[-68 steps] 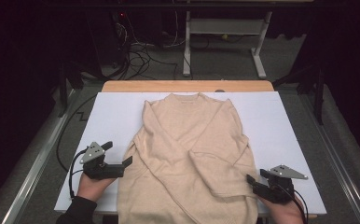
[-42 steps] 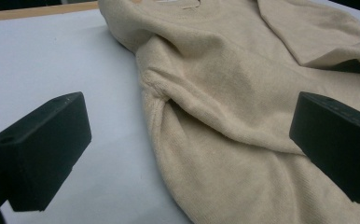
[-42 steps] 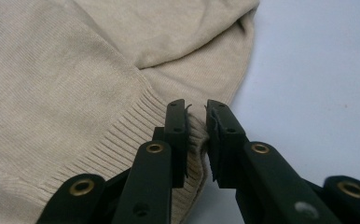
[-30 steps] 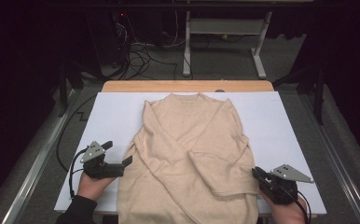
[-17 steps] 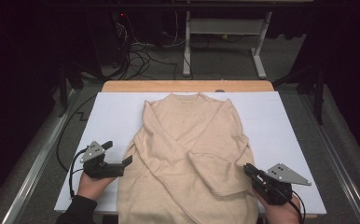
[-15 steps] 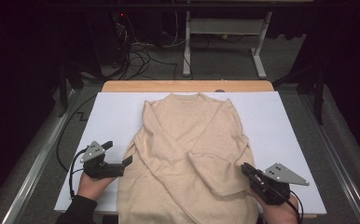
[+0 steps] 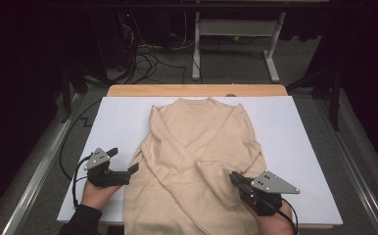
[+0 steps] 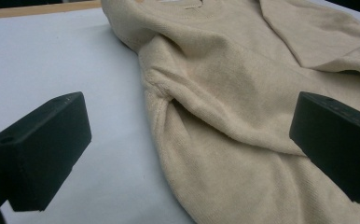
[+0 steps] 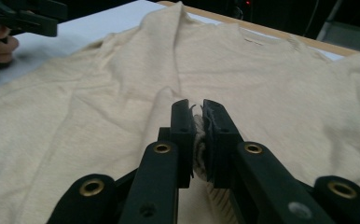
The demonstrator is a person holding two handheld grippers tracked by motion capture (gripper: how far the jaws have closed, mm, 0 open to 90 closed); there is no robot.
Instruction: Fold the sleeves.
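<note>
A cream sweater (image 7: 197, 142) lies face up on the white board (image 7: 304, 147), its sleeves folded across the body. My right gripper (image 7: 233, 176) rests at the sweater's lower right. In the right gripper view that gripper (image 9: 199, 109) is shut on a fold of the sleeve end, and ribbed cream knit shows between the pads. My left gripper (image 7: 123, 160) sits on the board at the sweater's left edge. Its jaws (image 8: 187, 107) stand wide open in the left gripper view, one over the board and one over the sweater (image 8: 243, 93), with nothing gripped.
The board lies on a wooden table whose far edge (image 7: 197, 90) shows behind the collar. Metal rails (image 7: 35, 171) run along both sides. Cables (image 7: 148, 58) and a desk frame (image 7: 270, 54) stand on the floor beyond. The left gripper (image 9: 24, 16) shows far off in the right gripper view.
My right gripper has slid left and a little up over the sweater's lower right, taking the sleeve end with it. The left gripper has stayed put.
</note>
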